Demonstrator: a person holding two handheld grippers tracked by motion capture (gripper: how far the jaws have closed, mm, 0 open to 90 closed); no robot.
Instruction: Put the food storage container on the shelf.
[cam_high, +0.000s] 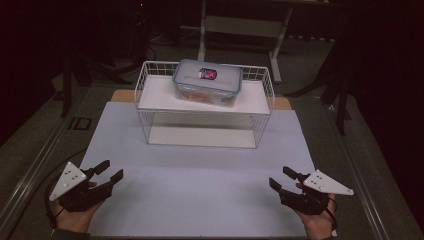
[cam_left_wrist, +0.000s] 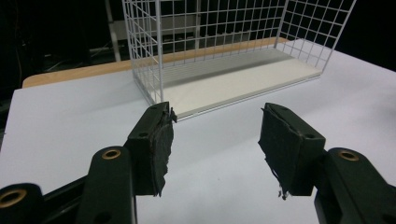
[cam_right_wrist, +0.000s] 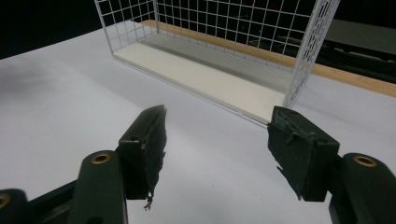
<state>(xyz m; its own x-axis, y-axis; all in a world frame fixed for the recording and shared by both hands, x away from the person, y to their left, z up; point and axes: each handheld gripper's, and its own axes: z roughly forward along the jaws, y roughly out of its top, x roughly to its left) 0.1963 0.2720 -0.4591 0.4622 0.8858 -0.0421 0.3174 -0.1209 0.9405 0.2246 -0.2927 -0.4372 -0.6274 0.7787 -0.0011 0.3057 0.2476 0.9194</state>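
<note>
The pale blue-white paper sheet (cam_high: 200, 175) that covers the tabletop is the widest thing here, flat and matte, with a strip of light wooden board (cam_high: 122, 95) showing past its far edge. On the far half of the sheet stands the white wire-grid rack (cam_high: 145, 112), a two-level box of thin welded rods with a smooth cream shelf board on each level; its long axis runs across the table, side to side.

On the rack's upper shelf, a little right of its middle, sits the clear rectangular plastic food box with a blue-rimmed snap lid (cam_high: 207, 82). It is turned slightly askew to the rack's front edge, its long side lying roughly along the rack's length. A small red-and-blue label marks the lid, and something reddish shows through the wall, too dim to name.

From both grippers the box lies ahead and higher, beyond the rack's open front. The left gripper (cam_high: 110, 172) and the right gripper (cam_high: 282, 178) rest low on the sheet well short of the rack, one off each front corner, about equally far from the box; I judge neither clearly nearer.

Each gripper's black jaws, faced with frayed rubbery pads (cam_left_wrist: 161, 144), stand well apart with nothing between them: bare sheet in the gap.
</note>
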